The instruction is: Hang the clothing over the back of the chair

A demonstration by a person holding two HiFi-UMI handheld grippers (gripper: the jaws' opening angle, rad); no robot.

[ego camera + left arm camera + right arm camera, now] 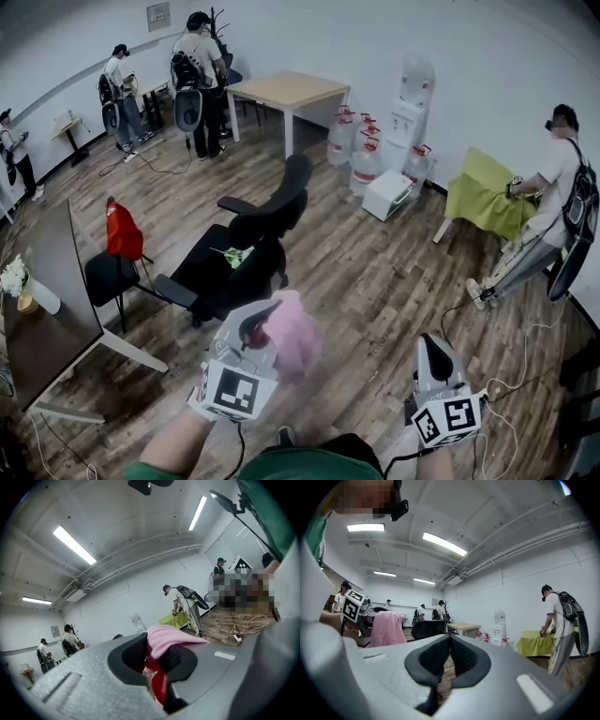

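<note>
A pink piece of clothing (292, 337) hangs from my left gripper (258, 323), low in the head view. The left gripper view shows the pink cloth (171, 637) pinched between the dark pads, so my left gripper (157, 660) is shut on it. My right gripper (432, 345) is lower right, and its jaws (450, 656) meet with nothing between them. A black office chair (253, 234) stands ahead on the wood floor, its high back (295, 183) on the far side. In the right gripper view the clothing (389, 627) hangs at left, the chair (426, 629) beyond it.
A small chair with a red cloth (122, 232) stands beside a dark table (47, 281) at left. Water bottles (361, 150), a dispenser (410, 103) and a wooden table (286, 89) line the back. A person (553, 216) bends over a green-covered table (483, 192). Cables (516, 375) lie lower right.
</note>
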